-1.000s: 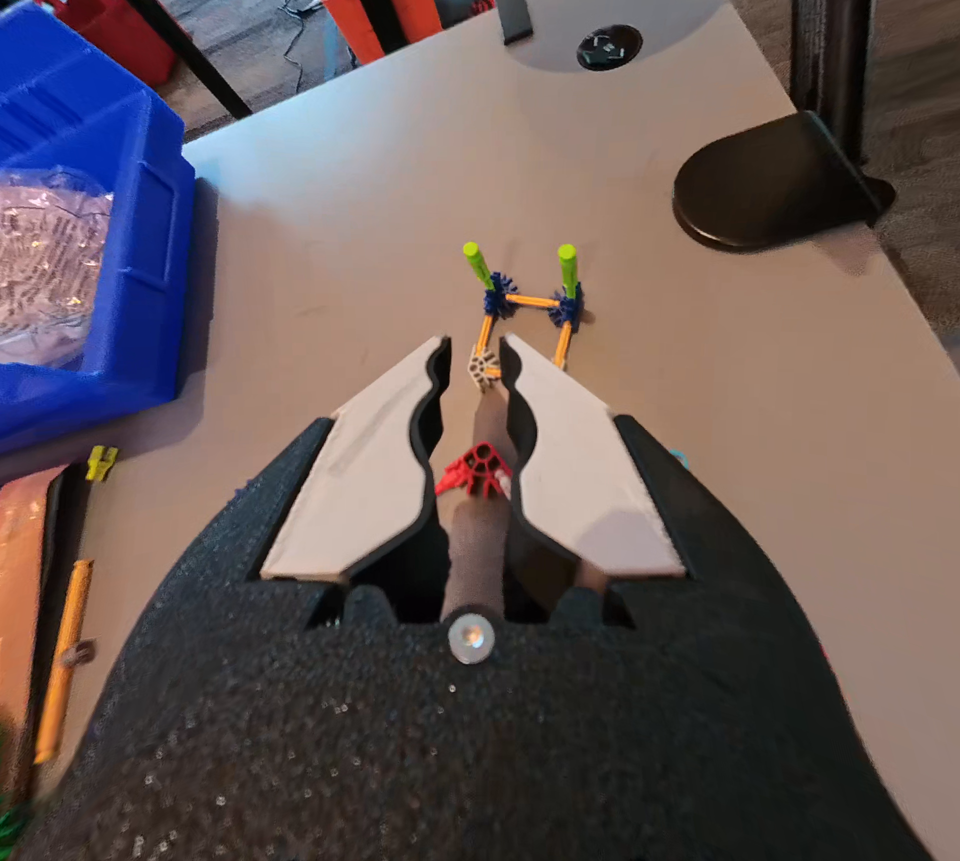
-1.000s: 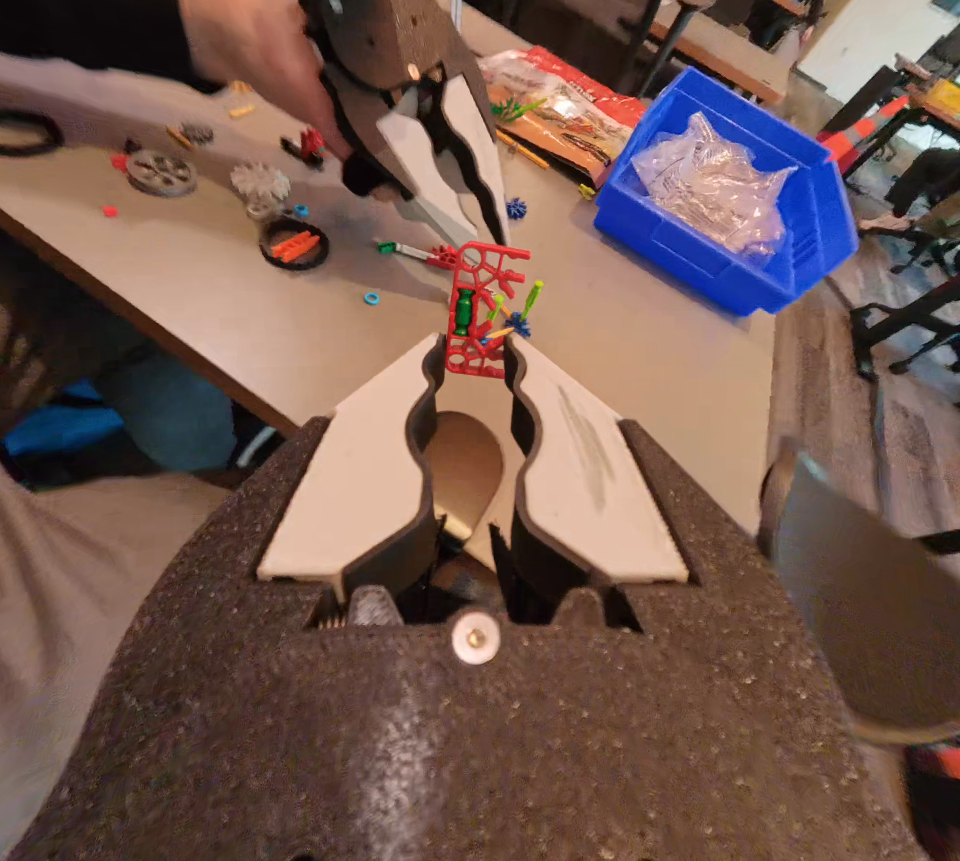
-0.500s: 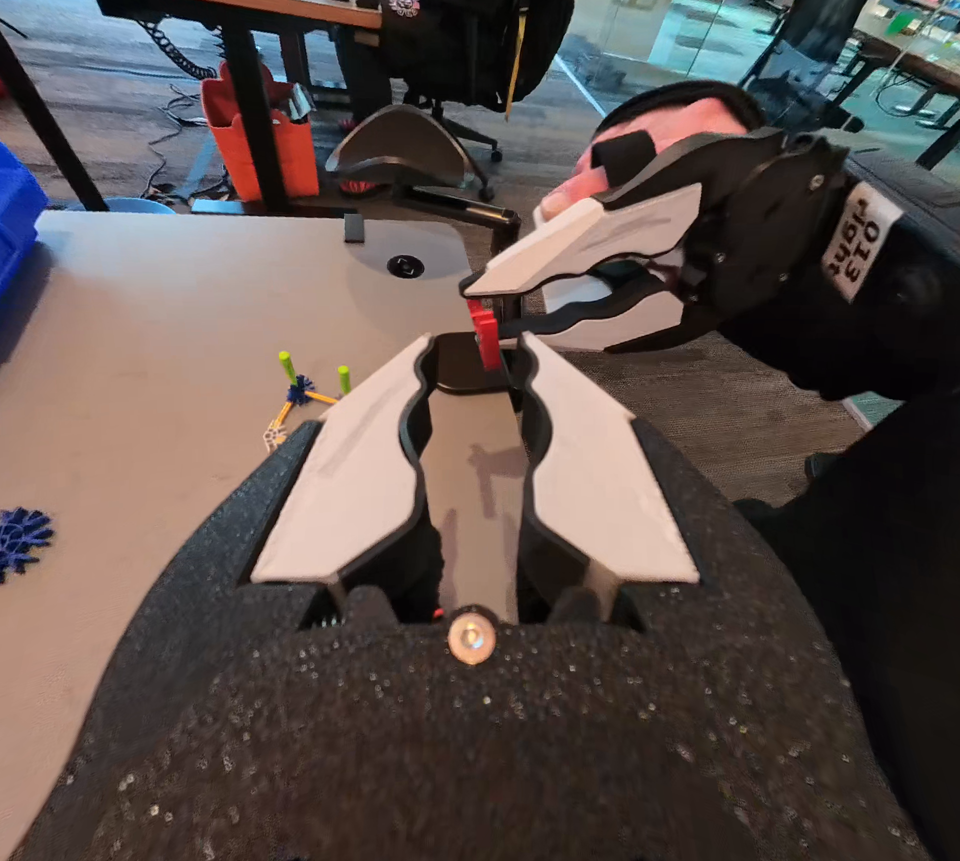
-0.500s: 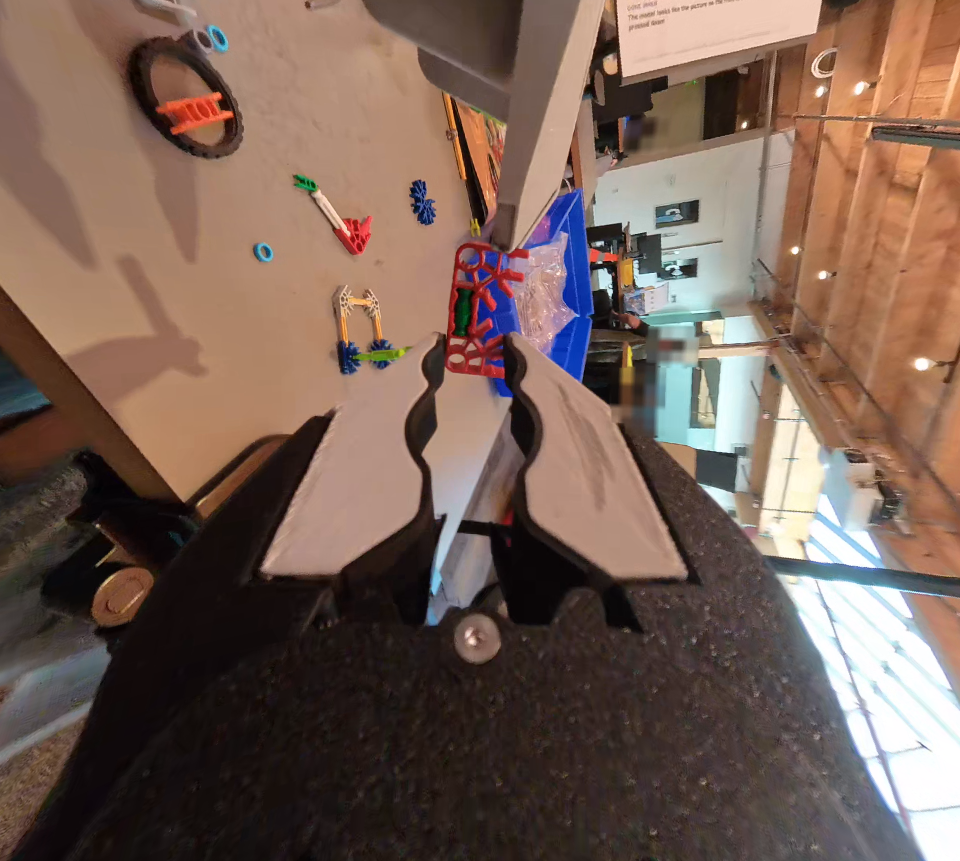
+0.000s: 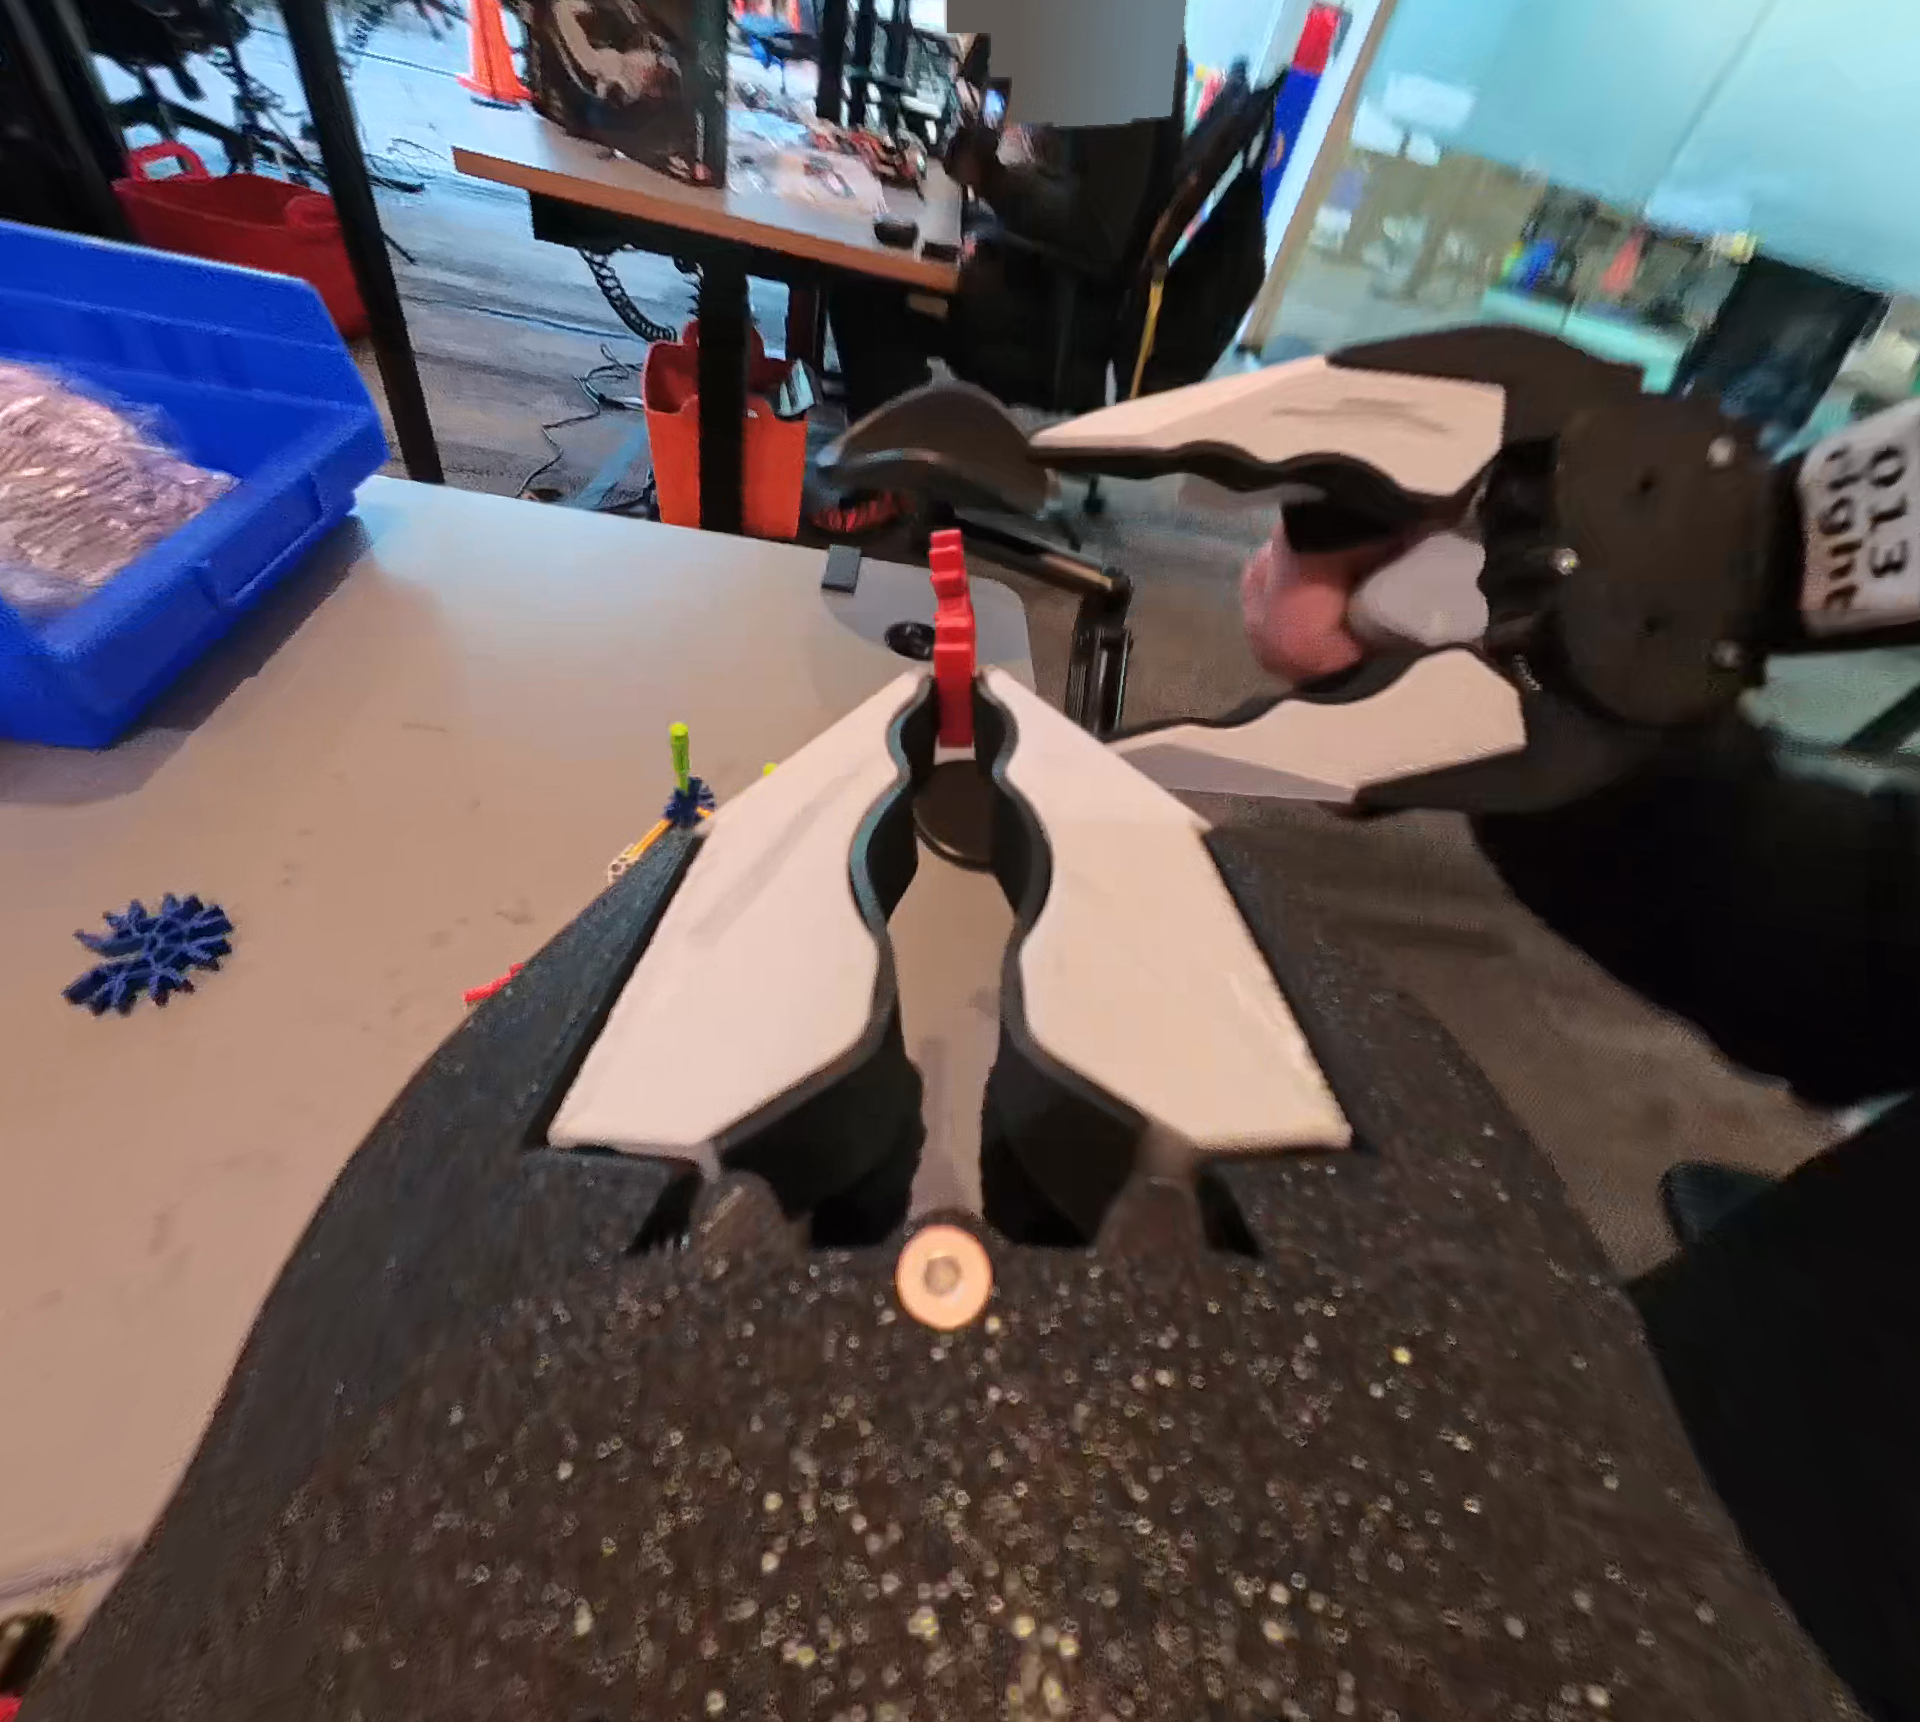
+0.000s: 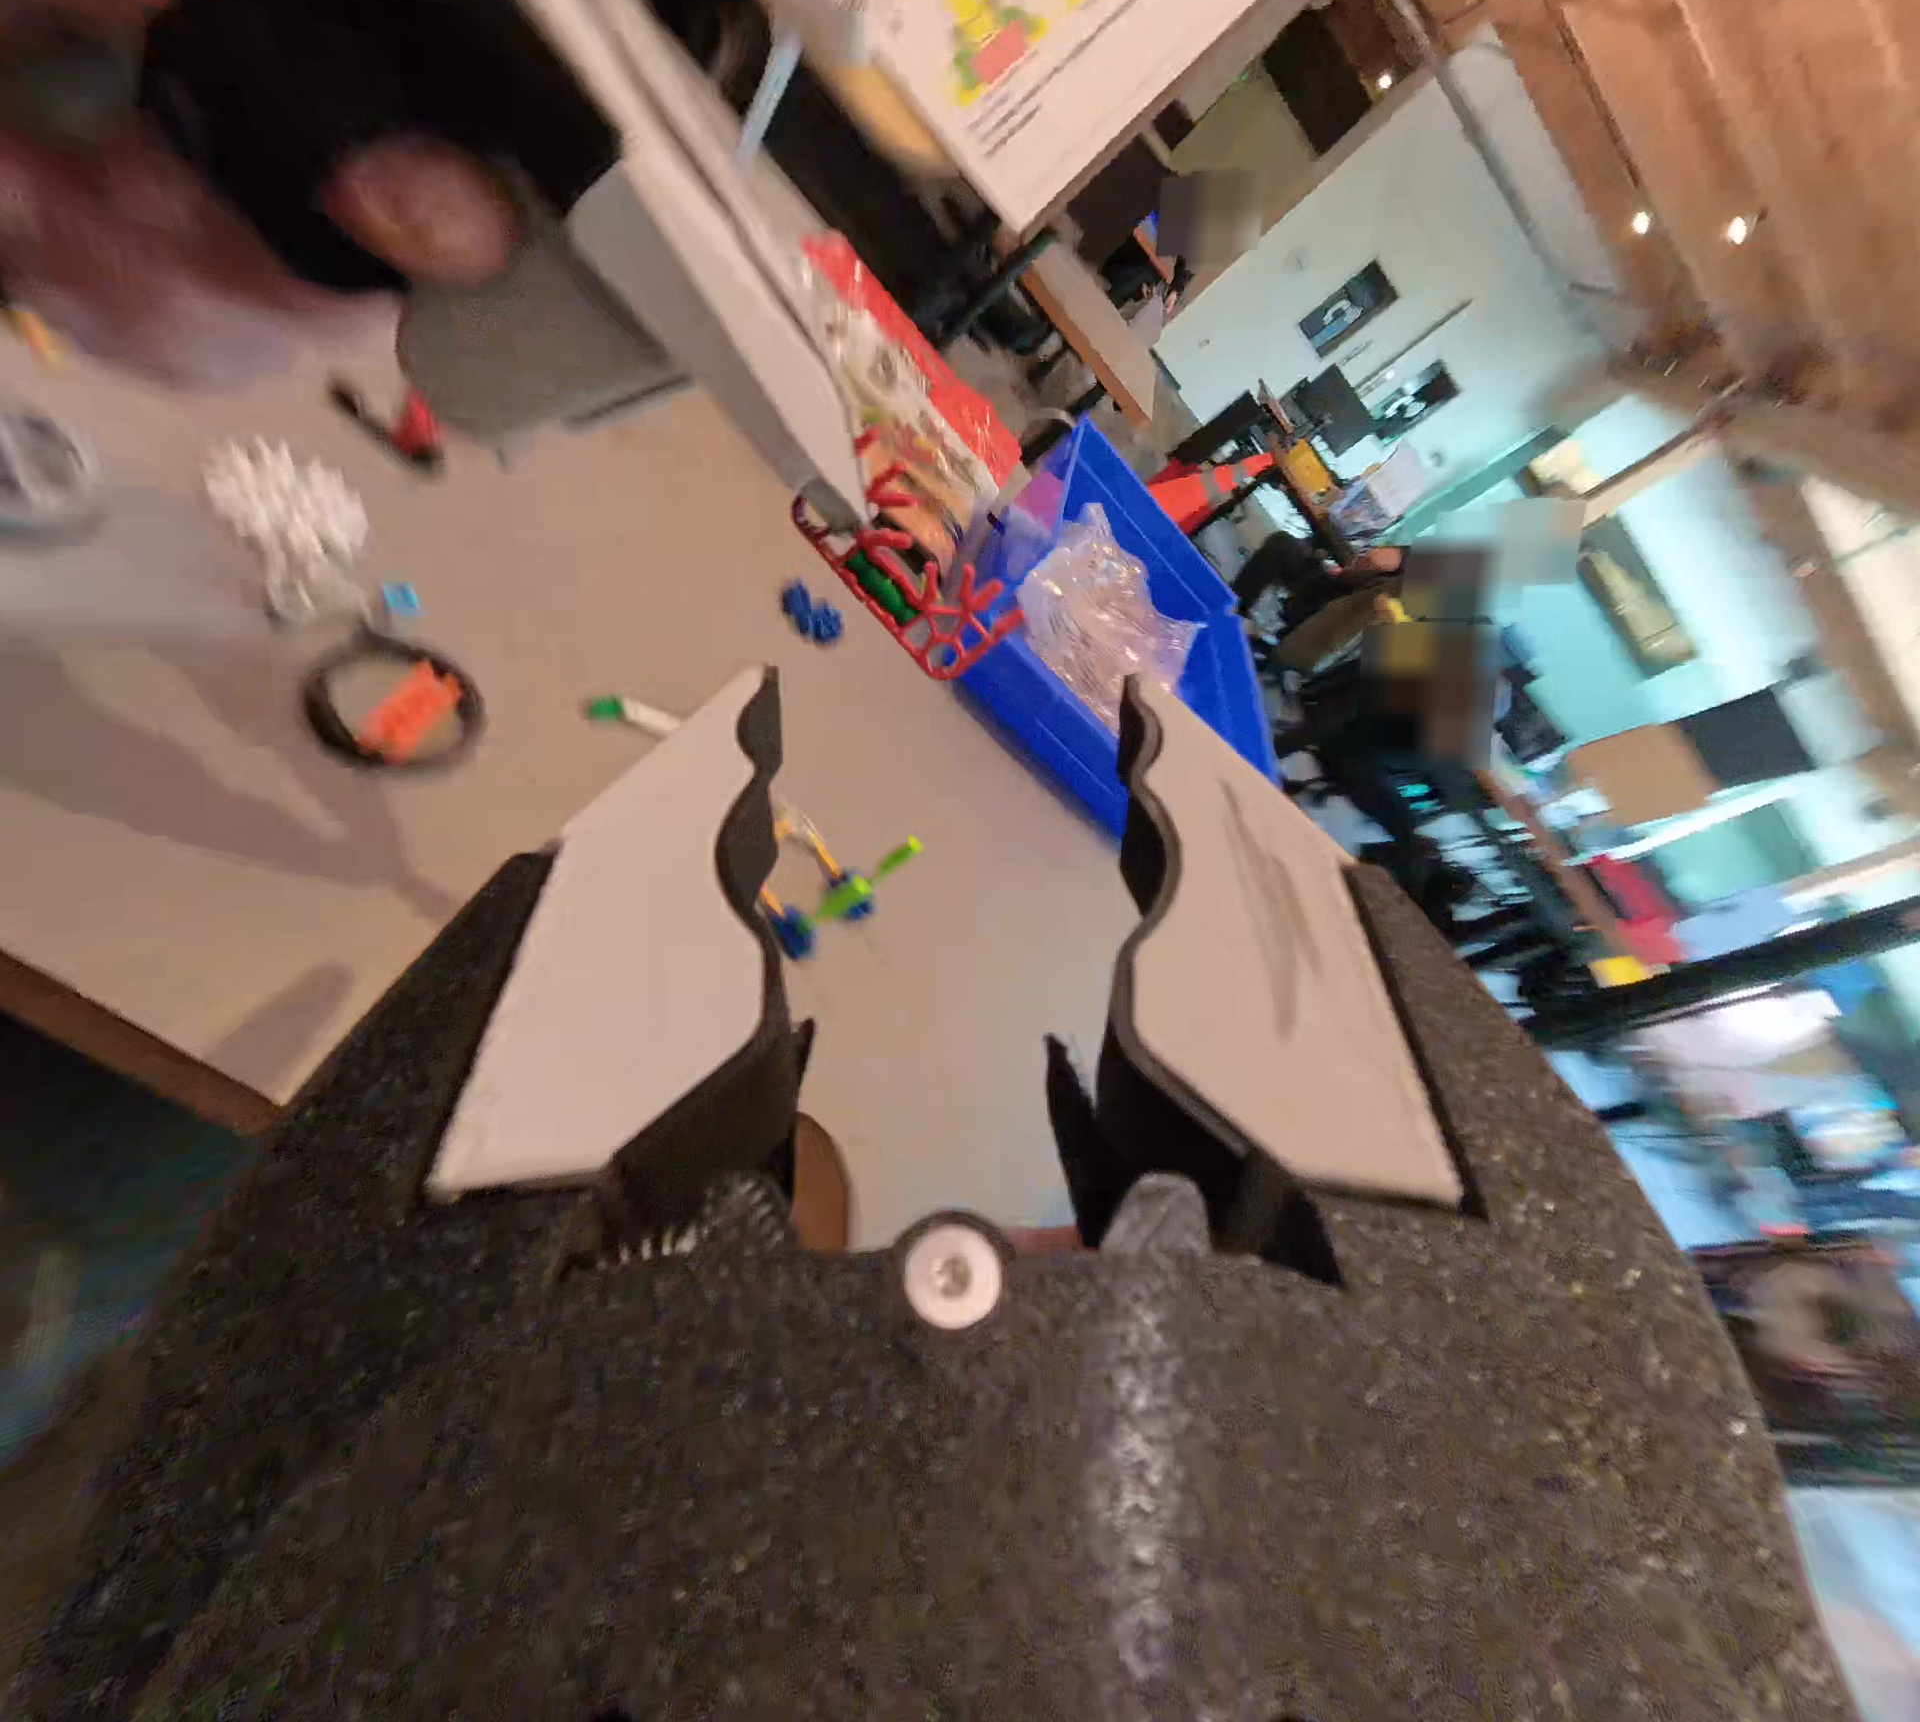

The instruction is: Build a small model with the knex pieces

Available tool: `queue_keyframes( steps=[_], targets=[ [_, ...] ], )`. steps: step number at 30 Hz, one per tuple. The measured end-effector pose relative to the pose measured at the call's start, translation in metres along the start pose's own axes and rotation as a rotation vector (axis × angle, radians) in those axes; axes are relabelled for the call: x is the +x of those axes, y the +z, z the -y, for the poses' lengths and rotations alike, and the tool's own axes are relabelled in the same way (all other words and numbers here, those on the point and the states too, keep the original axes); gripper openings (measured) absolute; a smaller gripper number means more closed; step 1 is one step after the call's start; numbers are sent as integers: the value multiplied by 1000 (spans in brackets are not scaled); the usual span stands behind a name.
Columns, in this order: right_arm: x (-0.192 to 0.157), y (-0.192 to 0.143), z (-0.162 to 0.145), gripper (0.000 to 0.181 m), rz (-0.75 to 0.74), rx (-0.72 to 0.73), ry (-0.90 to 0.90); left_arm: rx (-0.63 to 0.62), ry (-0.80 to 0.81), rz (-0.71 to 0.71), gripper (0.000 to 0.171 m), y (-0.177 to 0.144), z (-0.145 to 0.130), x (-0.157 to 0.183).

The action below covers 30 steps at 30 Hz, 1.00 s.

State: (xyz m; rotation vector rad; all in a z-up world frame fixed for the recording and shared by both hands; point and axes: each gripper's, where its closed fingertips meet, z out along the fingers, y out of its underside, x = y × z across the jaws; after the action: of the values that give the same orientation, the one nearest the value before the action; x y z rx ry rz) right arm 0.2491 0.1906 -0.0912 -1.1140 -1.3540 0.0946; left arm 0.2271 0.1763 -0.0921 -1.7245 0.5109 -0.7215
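Observation:
My left gripper [image 5: 951, 685] is shut on a red lattice piece [image 5: 948, 623], which stands up edge-on from its tips above the table's far edge. In the right wrist view the red piece [image 6: 906, 607] has a green rod in it and hangs from the left gripper's grey fingers [image 6: 727, 301]. My right gripper [image 6: 948, 690] is open and empty, a short way back from the red piece. In the left wrist view the right gripper [image 5: 1081, 592] comes in from the right with its jaws wide apart, level with the red piece.
On the grey table [image 5: 416, 685] stand a blue bin [image 5: 156, 467] with a plastic bag, a blue snowflake connector [image 5: 151, 950] and a small frame of green rods and blue connectors [image 6: 831, 893]. A black tyre [image 6: 395, 706] and white connectors [image 6: 286, 519] lie farther left. Left and right tips are no more than a few centimetres apart. Left tips and right tips are each some 25 cm from the blue snowflake connector [image 5: 151, 950]. My right wrist view [image 6: 814, 612] looks at it from another angle.
The right gripper has opened, let go of the red piece and drawn back. The left gripper has shut on the red piece and now holds it alone.

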Motion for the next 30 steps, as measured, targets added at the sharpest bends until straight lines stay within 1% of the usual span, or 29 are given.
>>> queue_keyframes(
  steps=[2,4,6,8,9,10,14,17,22,23,25,27,28,30],
  targets=[
    [0,-1,9,68,23,62,183,78,-97,-4,3,-10,10,-4],
    [-7,6,17,75,34,83,281,160,-147,-27,3,-18,20,-3],
    [-11,17,28,78,31,111,367,178,-185,-7,3,-22,21,-5],
    [-13,28,38,77,28,131,435,210,-178,18,3,-27,23,-4],
    [-14,31,44,73,20,144,456,215,-176,30,3,-29,22,-3],
    [-14,35,49,65,11,153,456,224,-179,37,3,-32,23,-3],
    [-12,43,63,51,-40,170,399,264,-200,53,3,-46,25,-5],
    [-15,44,71,51,-19,184,381,293,-226,51,3,-54,27,-5],
    [-20,44,72,51,17,180,345,284,-225,37,4,-57,23,-4],
    [-18,43,70,50,12,177,343,293,-227,34,4,-57,24,-3],
    [-13,41,65,51,-1,165,341,301,-218,40,17,-59,26,-4],
    [-5,39,52,51,-13,138,348,306,-199,62,22,-63,26,-9],
    [-1,38,43,51,-13,120,353,296,-192,71,24,-64,25,-12],
    [3,37,24,51,9,73,361,227,-148,104,24,-60,15,-19]
  ],
)
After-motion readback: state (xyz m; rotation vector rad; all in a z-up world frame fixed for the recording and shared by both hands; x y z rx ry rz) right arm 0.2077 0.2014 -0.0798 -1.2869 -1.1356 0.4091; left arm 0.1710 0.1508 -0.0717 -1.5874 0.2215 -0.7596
